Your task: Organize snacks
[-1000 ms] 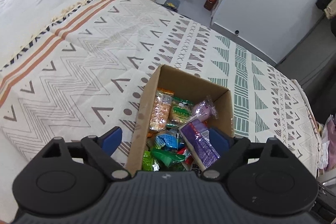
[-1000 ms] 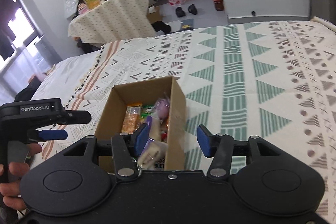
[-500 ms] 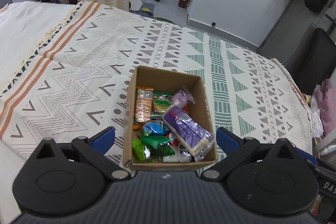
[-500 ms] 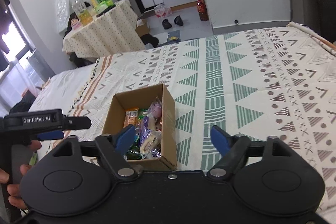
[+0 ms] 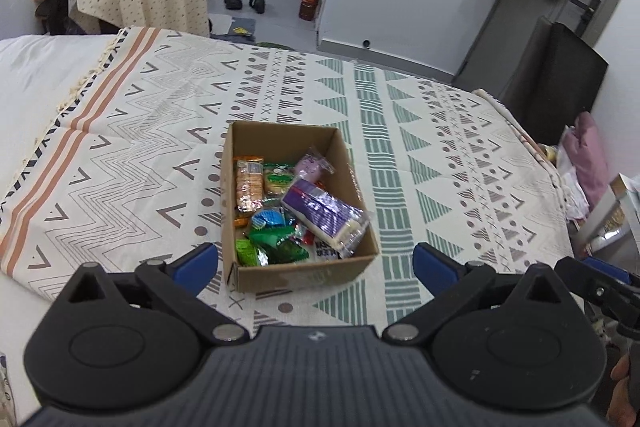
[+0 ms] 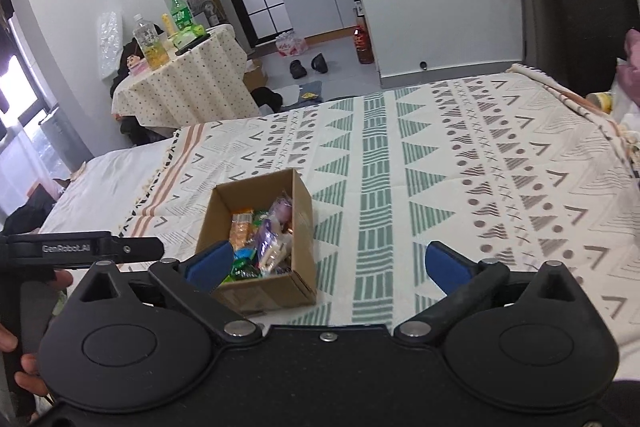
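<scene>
The open brown cardboard box (image 5: 298, 269) full of wrapped snacks sits on the patterned bedspread (image 5: 120, 155), just ahead of the left gripper (image 5: 316, 265), between its blue-padded fingers (image 5: 196, 261) but not touching. Right gripper (image 6: 326, 263) has its fingers wide apart too, box beside the left one. A purple snack packet (image 5: 324, 213) lies on top.

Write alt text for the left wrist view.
An open cardboard box packed with wrapped snacks sits on a patterned bedspread, framed by the left gripper, open and empty. A long purple packet lies on top.
</scene>
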Motion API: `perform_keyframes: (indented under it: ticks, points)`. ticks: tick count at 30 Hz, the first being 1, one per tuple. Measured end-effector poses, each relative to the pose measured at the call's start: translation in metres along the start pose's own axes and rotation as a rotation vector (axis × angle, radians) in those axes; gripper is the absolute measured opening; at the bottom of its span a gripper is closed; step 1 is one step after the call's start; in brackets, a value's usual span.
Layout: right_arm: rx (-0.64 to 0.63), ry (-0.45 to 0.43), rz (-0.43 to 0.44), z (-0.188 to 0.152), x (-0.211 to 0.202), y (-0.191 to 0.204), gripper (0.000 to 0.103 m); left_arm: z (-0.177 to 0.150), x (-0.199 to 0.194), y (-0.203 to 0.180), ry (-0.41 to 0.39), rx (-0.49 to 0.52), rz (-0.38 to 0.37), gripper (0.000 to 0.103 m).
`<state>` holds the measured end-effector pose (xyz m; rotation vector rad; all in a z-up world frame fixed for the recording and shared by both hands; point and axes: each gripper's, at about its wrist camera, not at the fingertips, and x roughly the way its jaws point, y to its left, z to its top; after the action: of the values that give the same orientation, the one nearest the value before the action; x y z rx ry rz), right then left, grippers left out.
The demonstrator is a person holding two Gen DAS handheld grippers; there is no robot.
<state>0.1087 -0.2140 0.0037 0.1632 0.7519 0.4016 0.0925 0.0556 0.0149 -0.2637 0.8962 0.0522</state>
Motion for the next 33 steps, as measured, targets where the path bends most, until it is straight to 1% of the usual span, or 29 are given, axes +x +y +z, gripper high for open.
perform_keyframes:
  ticks: [11,18,25,33]
  points:
    - [0.000,-0.020,-0.040,-0.025,-0.038,0.000,0.103,-0.027,-0.035,-0.011,-0.022,0.091,-0.016,0.103]
    - [0.003,-0.025,-0.074,-0.040,-0.056,-0.002,0.103,-0.046,-0.056,-0.017,-0.049,0.135,-0.029,0.103]
    - [-0.018,-0.026,-0.077,-0.052,-0.072,0.007,0.103,-0.062,-0.071,-0.015,-0.071,0.147,-0.039,0.103]
    - [-0.047,-0.050,-0.111,-0.061,-0.085,0.017,0.103,-0.071,-0.087,-0.010,-0.105,0.136,-0.040,0.103]
